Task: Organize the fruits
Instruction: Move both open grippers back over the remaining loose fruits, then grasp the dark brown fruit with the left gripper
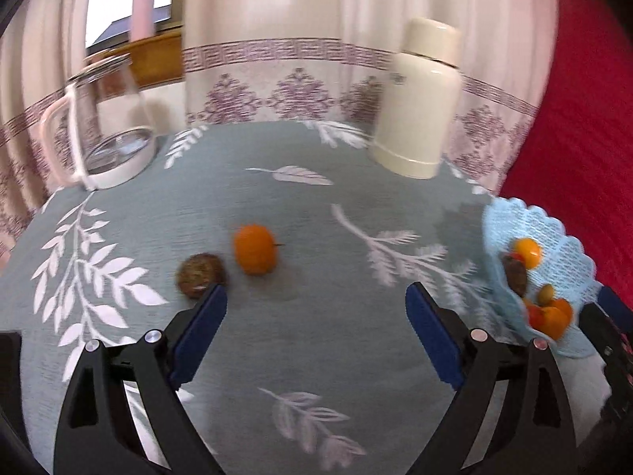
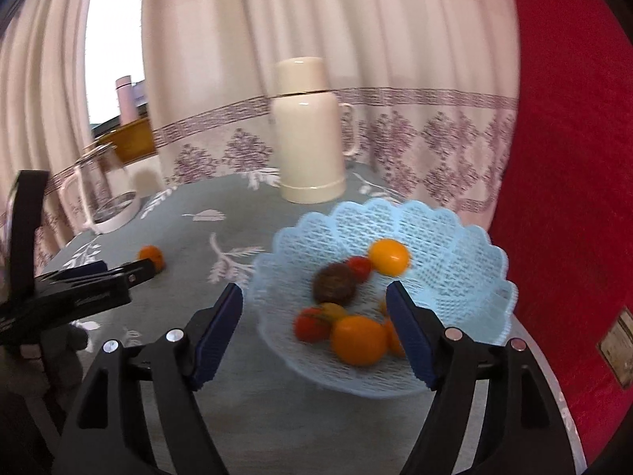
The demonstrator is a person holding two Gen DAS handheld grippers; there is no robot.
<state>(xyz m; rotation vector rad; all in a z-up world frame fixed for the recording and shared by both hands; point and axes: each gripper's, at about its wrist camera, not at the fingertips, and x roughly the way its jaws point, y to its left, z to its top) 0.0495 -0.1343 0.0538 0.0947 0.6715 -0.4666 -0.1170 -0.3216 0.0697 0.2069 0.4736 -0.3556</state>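
In the left wrist view an orange fruit [image 1: 254, 249] and a brown round fruit [image 1: 199, 276] lie side by side on the grey leaf-patterned tablecloth [image 1: 316, 356]. My left gripper [image 1: 316, 291] is open just short of them, with nothing between its fingers; the brown fruit sits by the left fingertip. A light blue lattice basket [image 2: 455, 229] holds several fruits, among them a brown one [image 2: 334, 283], a yellow-orange one [image 2: 389, 256] and an orange one [image 2: 358, 339]. My right gripper [image 2: 314, 289] hangs open over the basket's near side, gripping nothing.
A cream thermos [image 2: 308, 134] stands at the back of the table behind the basket. A glass jug [image 1: 107, 126] stands at the back left. Curtains hang behind, a red surface [image 2: 573, 158] rises to the right, and the table's edge runs close beside the basket.
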